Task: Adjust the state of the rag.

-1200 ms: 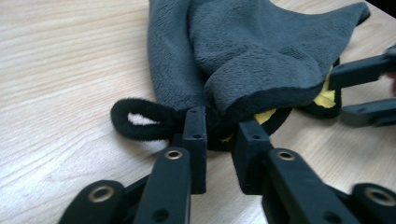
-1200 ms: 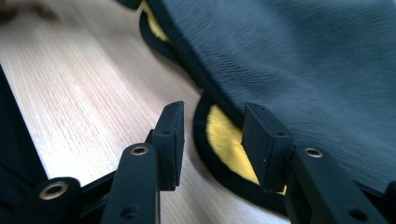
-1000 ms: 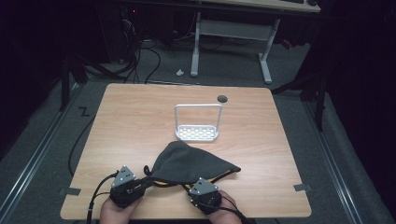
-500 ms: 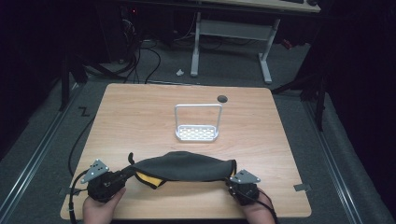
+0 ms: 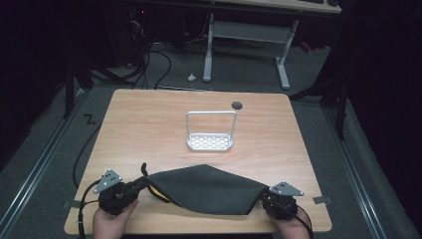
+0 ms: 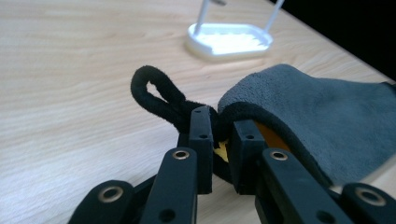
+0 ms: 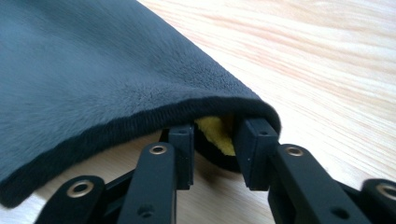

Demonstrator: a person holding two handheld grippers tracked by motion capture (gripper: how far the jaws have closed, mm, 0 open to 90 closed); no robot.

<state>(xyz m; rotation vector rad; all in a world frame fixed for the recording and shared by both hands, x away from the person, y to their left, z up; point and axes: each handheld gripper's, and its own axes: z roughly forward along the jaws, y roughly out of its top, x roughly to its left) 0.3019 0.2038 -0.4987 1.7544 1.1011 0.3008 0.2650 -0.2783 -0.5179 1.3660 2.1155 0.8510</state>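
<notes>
Hold left tongs (image 6: 219, 135) pinched on the left corner of the dark grey, yellow-backed microfibre cloth (image 5: 209, 189). With right tongs (image 7: 215, 140) just spread, right corner loose between, back out level, leaving cloth flat on the near wooden worktop (image 5: 149, 124).

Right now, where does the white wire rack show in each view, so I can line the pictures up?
High view: the white wire rack stands at the table's middle, beyond the grey cloth.
Left gripper view: top centre, past the cloth's black loop.
Right gripper view: not in it.
Shared landmark: the grey cloth with its yellow underside.
</notes>
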